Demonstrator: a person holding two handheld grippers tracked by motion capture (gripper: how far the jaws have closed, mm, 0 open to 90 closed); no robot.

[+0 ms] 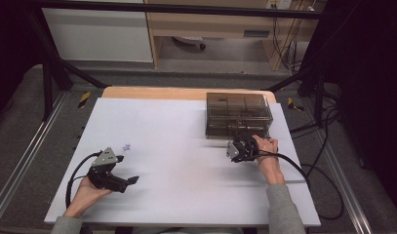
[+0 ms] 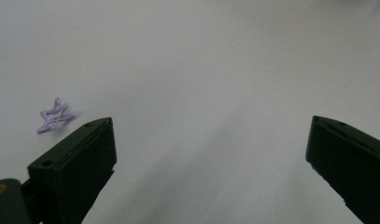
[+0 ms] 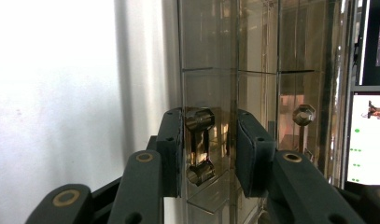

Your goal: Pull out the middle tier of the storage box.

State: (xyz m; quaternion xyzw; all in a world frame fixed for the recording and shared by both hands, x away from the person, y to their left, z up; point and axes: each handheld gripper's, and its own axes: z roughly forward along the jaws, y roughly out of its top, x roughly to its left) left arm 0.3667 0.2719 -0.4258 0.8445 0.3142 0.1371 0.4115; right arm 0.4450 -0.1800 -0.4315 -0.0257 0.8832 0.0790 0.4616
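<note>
A smoky clear drawer box point(image 1: 239, 114) stands at the back right of the white table point(image 1: 176, 146). My right gripper point(image 1: 245, 140) is at the box's front face. In the right gripper view its jaws point(image 3: 210, 116) straddle a shiny metal drawer handle point(image 3: 199, 144); the left pad lies against the handle and a gap stays on the other side. A small purple star point(image 1: 127, 146) lies on the table at the left. My left gripper point(image 1: 127, 182) rests near the front left, pointing right, wide open and empty point(image 2: 211, 126), with the star point(image 2: 53, 116) beside its left jaw.
A second handle point(image 3: 303, 114) sits on the neighbouring drawer front. A lit screen point(image 3: 367, 135) shows beyond the box. Cables trail from both grippers, the right one point(image 1: 303, 170) running off the table's right side. Black frame posts point(image 1: 49, 83) flank the table's far corners.
</note>
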